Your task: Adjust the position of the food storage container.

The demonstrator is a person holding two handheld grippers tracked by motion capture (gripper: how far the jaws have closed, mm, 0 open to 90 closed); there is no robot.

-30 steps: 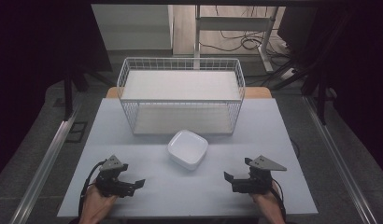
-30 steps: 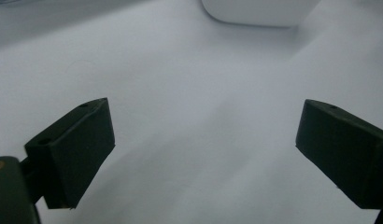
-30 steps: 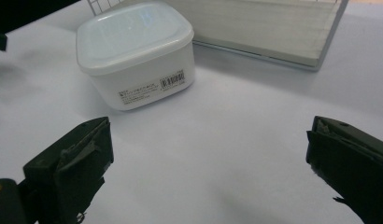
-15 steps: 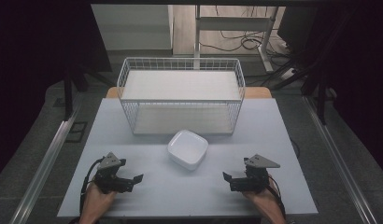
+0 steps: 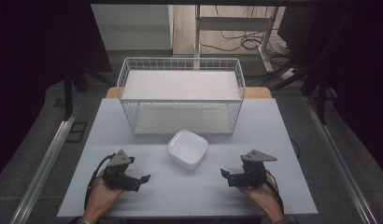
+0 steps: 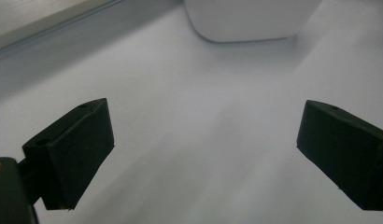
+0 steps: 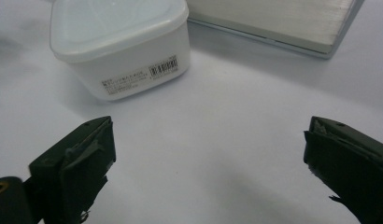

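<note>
A white lidded plastic container [image 5: 187,149] sits on the white table [image 5: 283,135], just in front of the wire basket [image 5: 181,95]. The left gripper [image 5: 142,178] rests low at the near left, jaws spread wide, empty. The right gripper [image 5: 224,173] rests at the near right, jaws likewise spread, holding nothing. Both stand apart from the container.

The person's left hand [image 5: 102,193] holds the black two-jaw left gripper [image 5: 142,178] low at the near left, jaws spread wide and pointing right. The right hand [image 5: 263,196] holds the matching right gripper [image 5: 225,175] at the near right, jaws apart, pointing left.
</note>
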